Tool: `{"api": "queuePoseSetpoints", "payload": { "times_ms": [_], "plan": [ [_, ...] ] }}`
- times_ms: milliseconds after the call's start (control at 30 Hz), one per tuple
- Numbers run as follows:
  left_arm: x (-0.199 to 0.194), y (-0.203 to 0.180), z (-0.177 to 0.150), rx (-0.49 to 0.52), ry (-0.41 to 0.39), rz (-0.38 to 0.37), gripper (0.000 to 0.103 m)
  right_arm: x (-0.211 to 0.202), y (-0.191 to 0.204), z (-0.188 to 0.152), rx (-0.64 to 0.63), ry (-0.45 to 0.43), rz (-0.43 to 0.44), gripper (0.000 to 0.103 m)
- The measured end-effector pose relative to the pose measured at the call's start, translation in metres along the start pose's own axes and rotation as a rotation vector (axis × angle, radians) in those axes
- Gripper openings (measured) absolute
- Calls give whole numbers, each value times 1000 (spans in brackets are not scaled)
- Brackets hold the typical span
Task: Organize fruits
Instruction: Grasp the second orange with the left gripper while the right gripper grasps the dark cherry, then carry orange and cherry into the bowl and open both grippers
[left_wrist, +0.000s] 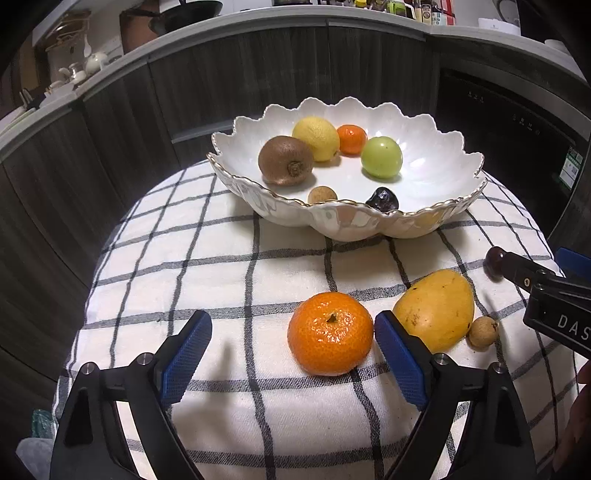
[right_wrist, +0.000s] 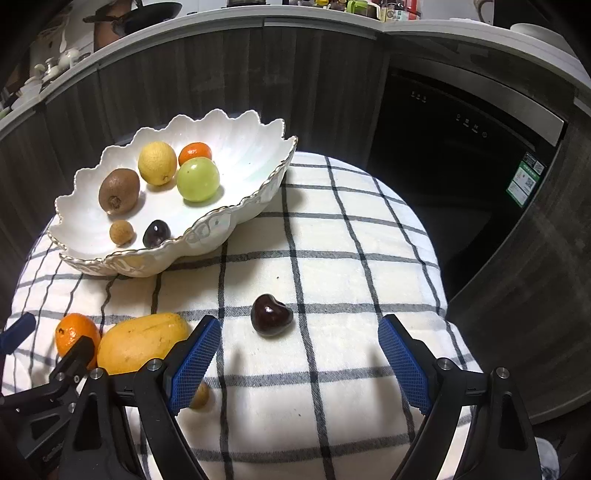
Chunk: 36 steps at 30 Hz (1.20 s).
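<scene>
The left hand-held gripper (left_wrist: 293, 334) is spread wide over the checked surface (left_wrist: 221, 258), the tangerine (left_wrist: 330, 333) lying between its fingers, touching the right one. The right hand-held gripper (right_wrist: 300, 341) gapes too, a dark cherry (right_wrist: 271, 315) just ahead between its fingers, apart from both

Glossy glazed ceramic bowl (left_wrist: 424, 218), gilt rim; woven matt checked cloth (left_wrist: 221, 258); shiny-skinned cherry (right_wrist: 271, 320); fuzzy matt kiwi (left_wrist: 285, 160).
</scene>
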<state>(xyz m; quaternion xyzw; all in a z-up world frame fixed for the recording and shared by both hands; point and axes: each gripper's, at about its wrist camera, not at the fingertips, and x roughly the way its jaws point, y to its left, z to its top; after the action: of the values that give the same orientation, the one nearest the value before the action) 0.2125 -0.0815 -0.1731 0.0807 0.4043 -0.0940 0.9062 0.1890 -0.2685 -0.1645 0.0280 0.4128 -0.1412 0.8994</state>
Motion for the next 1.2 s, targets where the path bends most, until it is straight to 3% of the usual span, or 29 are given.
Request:
{"api": "queuePoseSetpoints", "payload": {
  "times_ms": [233, 633, 733, 833, 1200],
  "plan": [
    [9, -3, 0, -3, 29, -32, 76, 9, 1, 5, -1, -3, 19, 86],
    [15, -5, 3, -13, 41, -85, 56, 34, 4, 6, 3, 61, 66, 54],
    [16, -7, 3, -8, 43, -101, 47, 40, 3, 3, 13, 82, 87, 45],
    [16, -7, 2, -7, 42, -104, 47, 39, 4, 3, 1, 83, 93, 31],
    [3, -1, 6, -13, 10, -95, 47, 18, 8, 7, -29, 36, 101, 30]
  ]
}}
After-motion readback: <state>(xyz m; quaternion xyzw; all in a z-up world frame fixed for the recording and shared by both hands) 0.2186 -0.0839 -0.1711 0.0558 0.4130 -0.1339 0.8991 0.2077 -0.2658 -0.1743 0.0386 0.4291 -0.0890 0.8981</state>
